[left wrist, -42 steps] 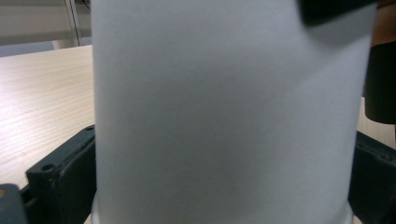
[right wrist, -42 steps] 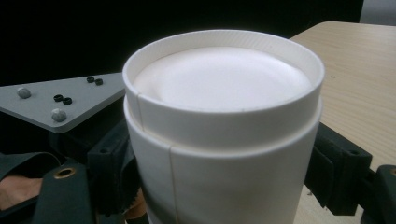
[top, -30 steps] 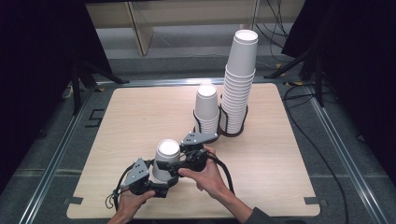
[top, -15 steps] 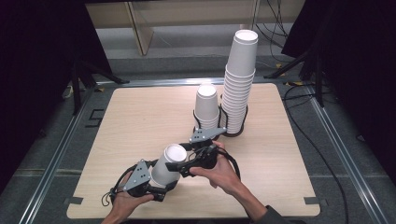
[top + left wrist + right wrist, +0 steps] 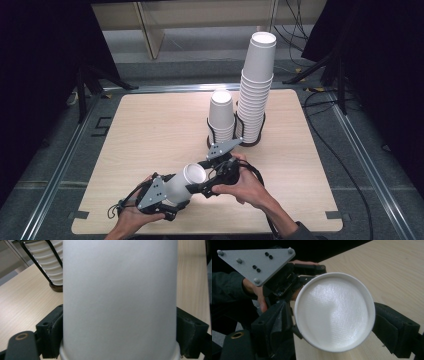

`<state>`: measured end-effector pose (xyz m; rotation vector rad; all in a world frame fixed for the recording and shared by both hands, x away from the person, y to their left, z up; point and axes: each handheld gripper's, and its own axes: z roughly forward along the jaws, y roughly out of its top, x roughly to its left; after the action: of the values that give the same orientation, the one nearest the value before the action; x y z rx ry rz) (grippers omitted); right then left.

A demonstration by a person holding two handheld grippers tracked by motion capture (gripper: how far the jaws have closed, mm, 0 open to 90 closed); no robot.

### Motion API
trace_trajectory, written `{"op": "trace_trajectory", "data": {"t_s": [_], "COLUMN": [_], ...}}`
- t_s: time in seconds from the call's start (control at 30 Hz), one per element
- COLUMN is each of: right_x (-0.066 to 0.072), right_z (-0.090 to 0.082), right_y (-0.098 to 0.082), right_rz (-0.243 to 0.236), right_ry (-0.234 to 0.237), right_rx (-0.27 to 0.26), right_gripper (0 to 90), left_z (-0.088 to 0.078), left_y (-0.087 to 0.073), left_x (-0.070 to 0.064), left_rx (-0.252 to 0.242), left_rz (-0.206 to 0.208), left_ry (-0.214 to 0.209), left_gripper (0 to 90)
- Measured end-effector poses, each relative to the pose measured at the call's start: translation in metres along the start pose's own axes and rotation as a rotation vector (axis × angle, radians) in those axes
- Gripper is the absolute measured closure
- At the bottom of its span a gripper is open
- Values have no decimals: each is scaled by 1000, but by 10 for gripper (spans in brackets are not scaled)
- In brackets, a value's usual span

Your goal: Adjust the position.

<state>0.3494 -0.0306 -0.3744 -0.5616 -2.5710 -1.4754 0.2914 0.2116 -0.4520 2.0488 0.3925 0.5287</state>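
Note:
A white paper cup [image 5: 181, 182] lies tilted over the table's near edge, its closed base pointing up and to the right. My left gripper [image 5: 176, 194] is shut on the cup's wider mouth end; in the left gripper view the cup wall [image 5: 120, 290] sits between both jaws. My right gripper [image 5: 199, 185] meets it from the right. The cup's base [image 5: 334, 312] faces the right gripper view, and both jaws press against its rim. The left gripper's grey plate [image 5: 257, 262] and a hand are behind it.
A tall stack of white cups [image 5: 257, 85] and a short stack [image 5: 221, 112] stand in a black wire holder [image 5: 235, 141] at the table's far middle. The wooden table [image 5: 150, 125] is bare to the left. Dark stands and cables surround it.
The cup has tipped from upright to slanted, base toward the right. The right hand has shifted right and down, so its jaws now sit at the base.

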Motion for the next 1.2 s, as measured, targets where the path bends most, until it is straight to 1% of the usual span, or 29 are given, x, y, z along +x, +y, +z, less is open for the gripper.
{"op": "trace_trajectory", "data": {"t_s": [0.03, 0.07, 0.1, 0.13, 0.17, 0.2, 0.23, 0.27, 0.3, 0.33, 0.4, 0.47, 0.5, 0.53, 0.6, 0.63, 0.7, 0.73, 0.77, 0.8, 0.87, 0.97, 1.0, 1.03, 1.07, 1.1, 1.13, 1.17, 1.2], "right_x": [-1, -1, -1, -2, -2, -3, -2, -3, -3, -2, -2, -1, 0, -1, -1, -2, -1, -1, -1, -1, -1, 0, -1, -1, 0, -3, -4, -5, -6], "right_z": [1, 2, 2, 3, 4, 5, 5, 6, 7, 7, 9, 10, 10, 11, 12, 13, 14, 15, 16, 16, 15, 12, 11, 9, 6, 5, 3, 0, -2], "right_y": [-1, -2, -2, -3, -3, -5, -5, -6, -6, -7, -7, -8, -8, -8, -8, -9, -9, -10, -10, -10, -9, -7, -6, -6, -5, -5, -4, -4, -4], "right_rz": [-16, -22, -12, -16, -15, -12, -7, -16, -10, -6, -21, -15, -7, -12, -22, -28, -14, -29, -31, -30, -40, -51, -51, -47, -10, -35, -19, -11, 5], "right_ry": [9, 13, 14, 12, 19, 26, 26, 24, 31, 35, 34, 38, 38, 41, 36, 34, 38, 36, 31, 32, 29, 26, 29, 31, 39, 41, 59, 64, 77], "right_rx": [9, 16, 26, 30, 36, 46, 52, 54, 67, 72, 81, 91, 97, 99, 104, 107, 120, 118, 117, 113, 112, 98, 86, 77, 70, 51, 37, 23, 10], "right_gripper": [165, 165, 165, 166, 167, 167, 168, 170, 173, 174, 179, 178, 178, 180, 183, 190, 205, 219, 222, 225, 233, 242, 244, 246, 247, 248, 249, 249, 250], "left_z": [-1, 0, -1, -1, 0, 1, 0, 2, 2, 2, 1, 3, 2, 2, 1, 2, 2, 1, 2, 1, 1, 3, 2, 1, -1, -2, -2, -2, -4], "left_y": [0, 0, 1, 1, 1, 0, 1, 1, 1, 1, 2, 2, 2, 2, 2, 2, 3, 3, 2, 2, 1, 0, -1, -2, -2, -2, -2, -2, -1], "left_x": [-1, -1, -1, -2, -2, -4, -4, -6, -6, -7, -7, -9, -9, -9, -9, -10, -10, -10, -10, -8, -8, -7, -7, -5, -4, -4, -3, -3, -2], "left_rx": [11, 11, 40, 48, 65, 58, 78, 84, 95, 95, 116, 97, 108, 97, 108, 95, 99, 99, 98, 107, 82, 23, 1, -33, -46, -78, -112, -143, -151], "left_rz": [14, 14, 40, 48, 67, 59, 82, 93, 108, 105, 122, 120, 123, 125, 129, 120, 130, 130, 128, 146, 130, 112, 94, 84, 80, 69, 61, 49, 44], "left_ry": [4, -3, -3, -5, -3, -6, -2, -6, -3, -8, -16, -14, -16, -14, -18, -19, -16, -15, -16, -13, -8, -6, -5, -1, -2, -9, -9, -10, 1], "left_gripper": [139, 139, 139, 139, 139, 139, 139, 139, 139, 139, 139, 139, 139, 139, 139, 139, 139, 139, 139, 137, 123, 75, 61, 50, 48, 47, 45, 42, 39]}}
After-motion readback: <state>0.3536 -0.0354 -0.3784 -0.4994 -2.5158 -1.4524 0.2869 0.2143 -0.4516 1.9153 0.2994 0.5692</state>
